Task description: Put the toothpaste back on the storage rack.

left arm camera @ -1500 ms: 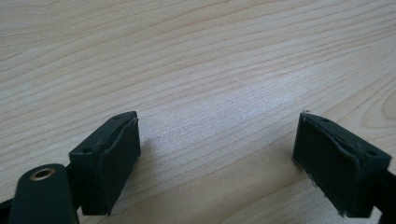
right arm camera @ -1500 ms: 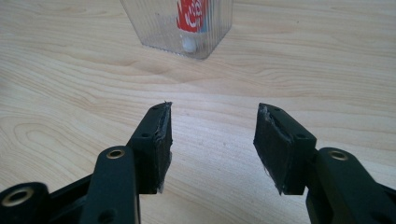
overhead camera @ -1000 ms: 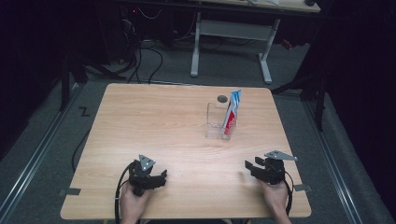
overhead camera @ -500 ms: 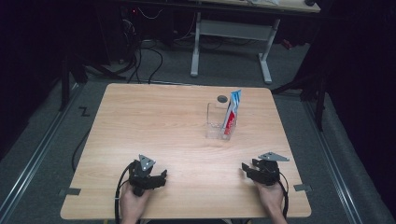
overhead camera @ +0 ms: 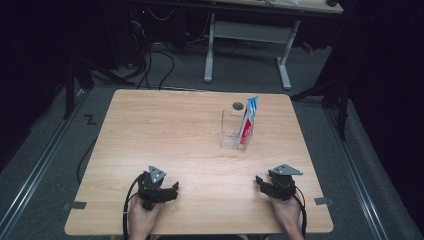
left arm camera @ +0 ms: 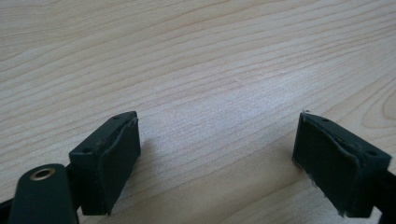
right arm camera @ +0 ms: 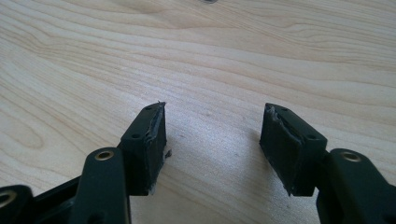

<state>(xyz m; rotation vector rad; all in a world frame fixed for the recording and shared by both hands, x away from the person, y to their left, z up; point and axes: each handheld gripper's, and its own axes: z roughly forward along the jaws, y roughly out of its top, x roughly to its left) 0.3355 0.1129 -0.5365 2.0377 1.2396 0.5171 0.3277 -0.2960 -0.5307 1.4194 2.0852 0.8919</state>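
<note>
I'm resting both grippers on the table near edge: left gripper and right gripper, jaws spread, gripping nothing. Toothpaste tube is standing in the clear container, far right.

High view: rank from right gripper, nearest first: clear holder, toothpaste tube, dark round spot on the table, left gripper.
From the right gripper, near the table's front right:
1. Clear plastic holder, ahead and slightly left.
2. Red, white and blue toothpaste tube, standing in that holder's right side; too close to call against the holder.
3. Dark round spot, just behind the holder.
4. Left gripper, far across the front edge.
</note>
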